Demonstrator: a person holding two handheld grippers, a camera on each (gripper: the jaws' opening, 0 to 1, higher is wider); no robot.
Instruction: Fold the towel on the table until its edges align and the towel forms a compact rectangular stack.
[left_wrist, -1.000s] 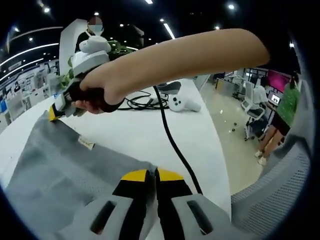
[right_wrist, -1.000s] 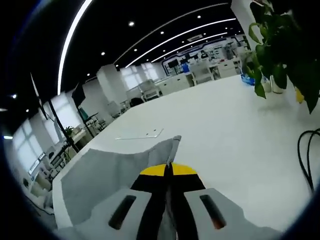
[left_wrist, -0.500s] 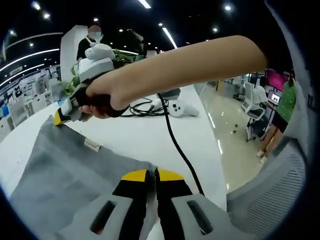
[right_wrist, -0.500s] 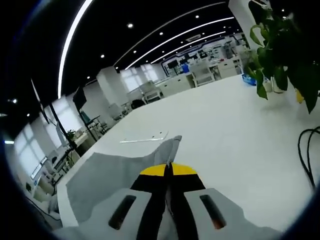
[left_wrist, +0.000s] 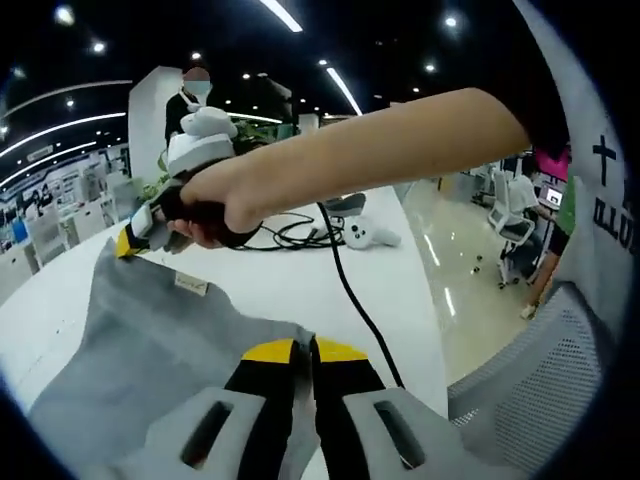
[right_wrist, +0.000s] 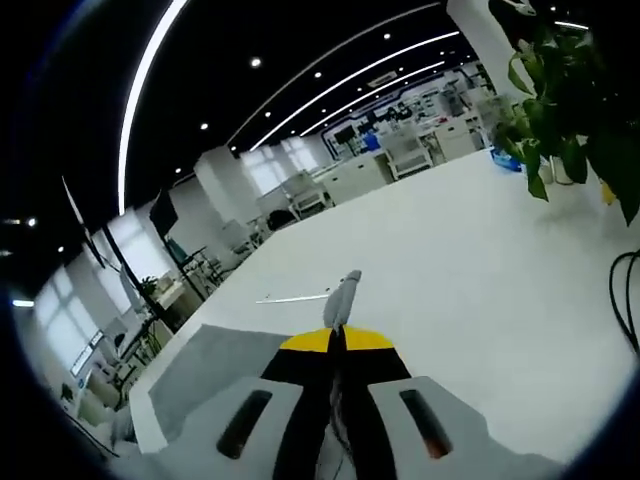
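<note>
- Pinching one corner of the towel, the left gripper has its jaws shut on the cloth so the edge lifts with it
- Right gripper clamps another corner, a tuft of cloth poking up just past its tips
- Seen from the left, the right gripper sits ahead across the towel, held in a hand
- Cloth hangs between the two grips above the table, apparently so one edge can be carried over to meet the other
- A cable trails just right of the left jaws; it could snag
</note>
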